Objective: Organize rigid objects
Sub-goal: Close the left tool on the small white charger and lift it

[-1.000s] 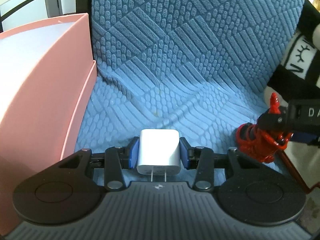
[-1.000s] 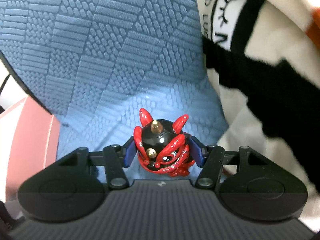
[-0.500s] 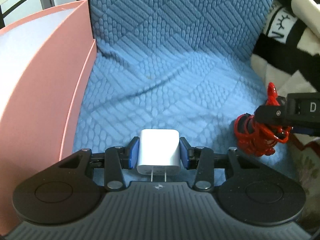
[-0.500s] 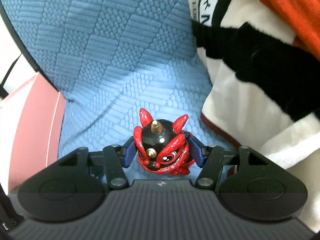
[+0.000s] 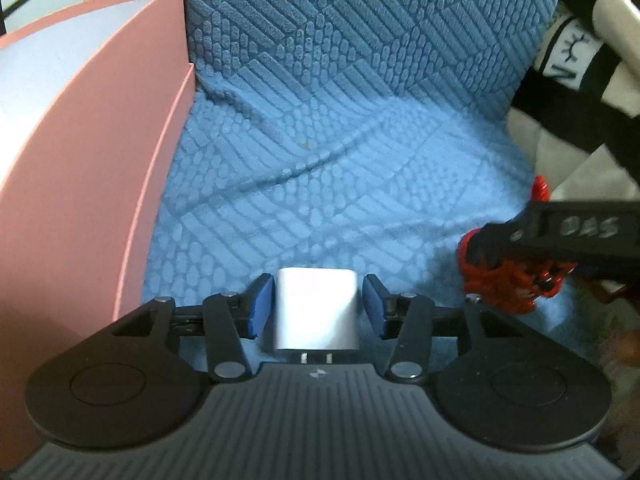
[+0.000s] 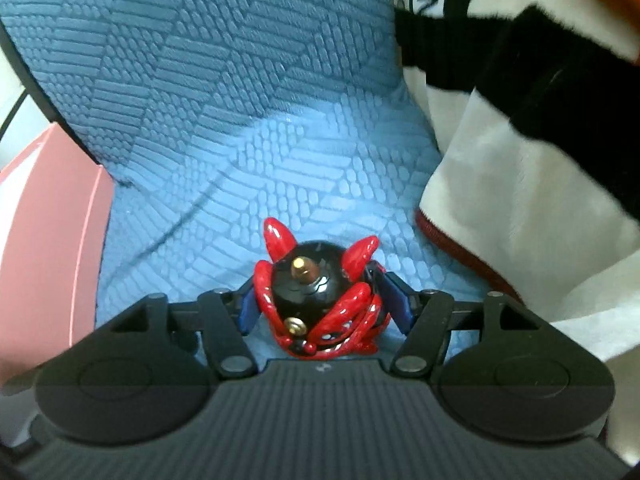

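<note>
A white USB charger block (image 5: 317, 308) sits between the blue pads of my left gripper (image 5: 317, 306). The pads have drawn apart, with a small gap on each side of the block. A red and black figurine (image 6: 320, 312) sits between the pads of my right gripper (image 6: 322, 308), whose pads also stand slightly off it. The figurine and the right gripper's fingers also show in the left wrist view (image 5: 504, 280), to the right of the charger. Both objects are low over the blue textured seat cover (image 5: 320, 168).
A pink box (image 5: 80, 180) stands at the left, its wall beside the seat; it also shows in the right wrist view (image 6: 48, 248). A black, white and orange plush blanket (image 6: 520, 152) lies at the right. The blue chair back (image 5: 360, 20) rises behind.
Both grippers dropped toward the seat. The left gripper's pads opened off the charger block. The right gripper's pads widened and the figurine tipped forward.
</note>
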`<state>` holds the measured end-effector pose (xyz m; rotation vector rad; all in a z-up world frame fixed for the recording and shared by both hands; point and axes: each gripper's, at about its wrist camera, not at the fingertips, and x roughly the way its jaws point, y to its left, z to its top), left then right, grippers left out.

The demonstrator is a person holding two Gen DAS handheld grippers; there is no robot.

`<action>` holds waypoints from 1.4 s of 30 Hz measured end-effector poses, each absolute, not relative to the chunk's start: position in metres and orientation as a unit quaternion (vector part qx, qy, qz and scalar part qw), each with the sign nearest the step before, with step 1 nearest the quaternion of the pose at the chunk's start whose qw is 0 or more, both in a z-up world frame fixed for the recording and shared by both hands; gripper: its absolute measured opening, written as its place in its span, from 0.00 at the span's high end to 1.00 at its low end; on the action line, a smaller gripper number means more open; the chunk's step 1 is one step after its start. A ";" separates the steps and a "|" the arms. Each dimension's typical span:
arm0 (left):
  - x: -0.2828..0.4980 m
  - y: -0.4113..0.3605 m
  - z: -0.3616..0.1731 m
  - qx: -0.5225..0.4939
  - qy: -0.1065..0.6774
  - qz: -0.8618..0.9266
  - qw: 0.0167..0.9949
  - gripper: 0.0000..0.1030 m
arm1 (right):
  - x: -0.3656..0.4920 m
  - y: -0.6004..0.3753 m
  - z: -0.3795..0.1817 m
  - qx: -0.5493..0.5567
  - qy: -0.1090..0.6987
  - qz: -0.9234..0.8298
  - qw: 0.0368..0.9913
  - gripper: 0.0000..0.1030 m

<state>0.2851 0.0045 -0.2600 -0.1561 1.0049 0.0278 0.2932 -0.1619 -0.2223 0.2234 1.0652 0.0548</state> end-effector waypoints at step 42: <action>0.235 0.030 -0.175 -0.085 0.447 -0.011 0.890 0.55 | 0.237 -0.150 -0.148 0.053 0.476 0.071 0.875 0.39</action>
